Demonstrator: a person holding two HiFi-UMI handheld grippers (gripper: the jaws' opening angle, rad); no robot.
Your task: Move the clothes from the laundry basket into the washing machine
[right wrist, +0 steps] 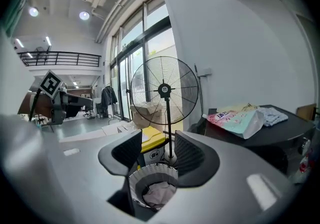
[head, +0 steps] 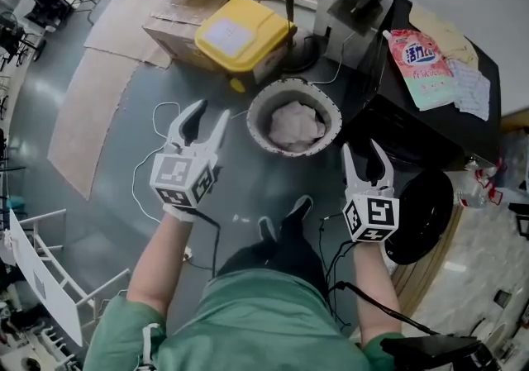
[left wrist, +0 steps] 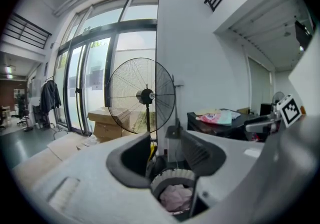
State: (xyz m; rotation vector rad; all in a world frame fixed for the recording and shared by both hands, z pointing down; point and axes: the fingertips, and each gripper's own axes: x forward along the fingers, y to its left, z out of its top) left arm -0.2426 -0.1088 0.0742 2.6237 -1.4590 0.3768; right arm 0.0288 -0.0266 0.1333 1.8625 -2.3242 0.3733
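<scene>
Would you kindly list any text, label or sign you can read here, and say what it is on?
Detergent pouch: large blue characters, too blurred to read.
Yellow bin: dark round emblem on its front, unreadable.
Left claw and right claw: square marker patterns on their cubes, no words.

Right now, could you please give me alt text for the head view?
A person holds the left claw and right claw, both open and empty, above a grey floor near a round laundry basket of pale clothes; a yellow bin sits beyond.
</scene>
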